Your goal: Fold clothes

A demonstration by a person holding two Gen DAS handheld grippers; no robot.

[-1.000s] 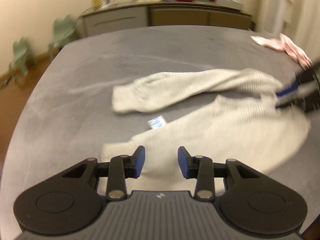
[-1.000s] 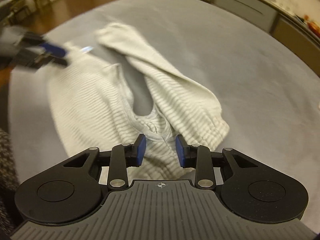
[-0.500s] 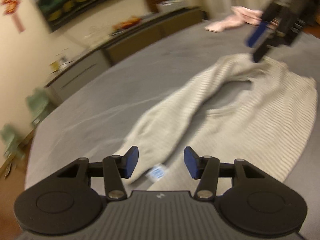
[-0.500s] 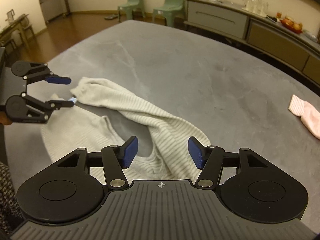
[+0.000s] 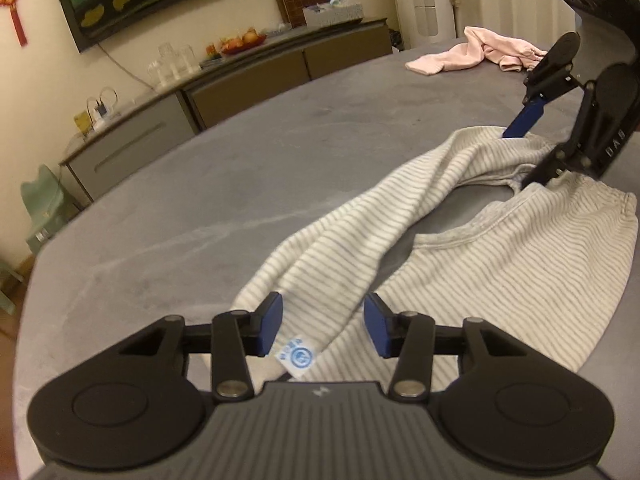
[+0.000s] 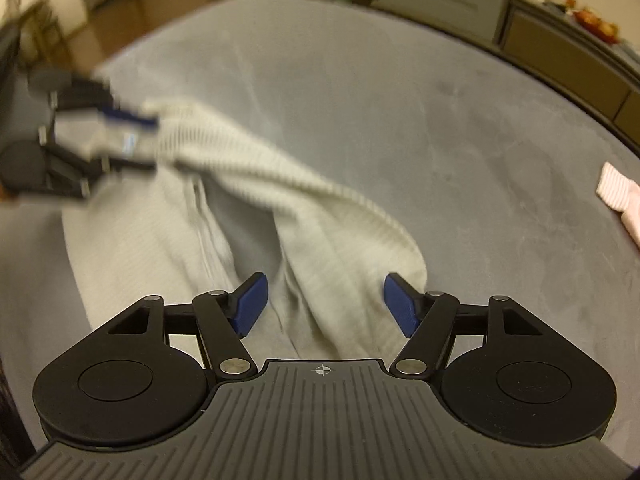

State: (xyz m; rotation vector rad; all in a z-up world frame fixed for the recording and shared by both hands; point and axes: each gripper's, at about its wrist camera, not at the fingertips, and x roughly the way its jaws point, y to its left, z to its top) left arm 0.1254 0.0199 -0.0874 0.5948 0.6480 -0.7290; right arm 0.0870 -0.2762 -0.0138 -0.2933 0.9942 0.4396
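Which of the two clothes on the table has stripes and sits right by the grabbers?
The white striped garment, lying between both hand-held grippers. The pink garment is plain-looking and lies far off at the table's back edge.

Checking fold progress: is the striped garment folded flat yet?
No. The striped garment lies bunched, one part twisted across it, bare table showing through the gap.

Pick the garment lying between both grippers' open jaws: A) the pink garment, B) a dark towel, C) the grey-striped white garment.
C: the grey-striped white garment lies between the pads of the left gripper and the right gripper; the pink garment lies far off.
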